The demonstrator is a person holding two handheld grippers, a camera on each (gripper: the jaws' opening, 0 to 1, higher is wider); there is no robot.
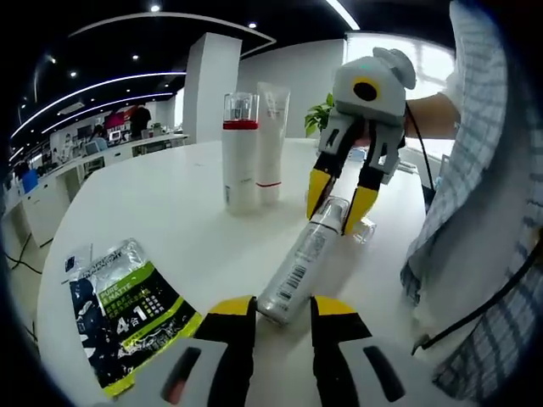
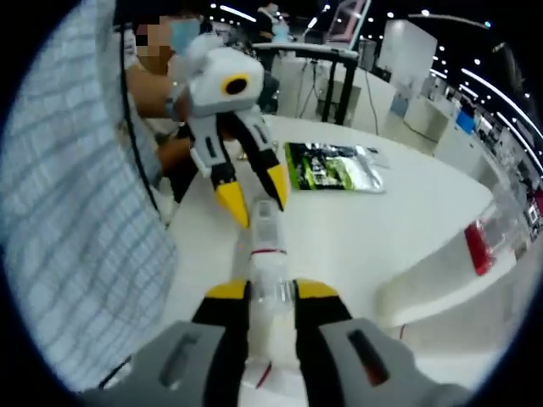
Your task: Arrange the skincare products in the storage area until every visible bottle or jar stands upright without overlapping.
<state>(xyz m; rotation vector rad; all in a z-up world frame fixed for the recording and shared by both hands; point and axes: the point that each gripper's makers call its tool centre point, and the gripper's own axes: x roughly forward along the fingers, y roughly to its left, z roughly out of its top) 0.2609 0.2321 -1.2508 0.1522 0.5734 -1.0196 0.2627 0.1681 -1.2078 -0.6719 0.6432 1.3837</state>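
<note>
- Right now my left tongs (image 1: pixel 282 307) sit spread on either side of the base of a clear bottle (image 1: pixel 307 256) lying on its side on the white surface (image 1: pixel 170 203); their tips flank it, but I cannot tell whether they touch it.
- At the other end, my right tongs (image 2: pixel 271 292) pinch the same bottle (image 2: pixel 265 254) near its neck; from the left gripper view those yellow tips (image 1: pixel 341 202) straddle the cap end.
- Just beside my left tongs lies a flat green and black packet (image 1: pixel 127 314), face up.
- Farther off, two products already stand upright, touching or nearly so: a clear bottle with a red band (image 1: pixel 240 153) and a white tube (image 1: pixel 271 144).
- What could go wrong, as I judge it: the bottle is smooth and round, so tipping it up from the neck alone could let it swivel or slip out of the pinch.
- If I squeeze the base unevenly it may roll toward the surface's edge, near my checked shirt (image 1: pixel 475 212).
- Setting it down too close to the standing pair could knock them over, since both are tall and narrow.
- Beyond the round surface is an open, dim room with ceiling light strips, a white pillar (image 1: pixel 208 85), long counters, a green plant (image 1: pixel 321 114) and people in the distance.
</note>
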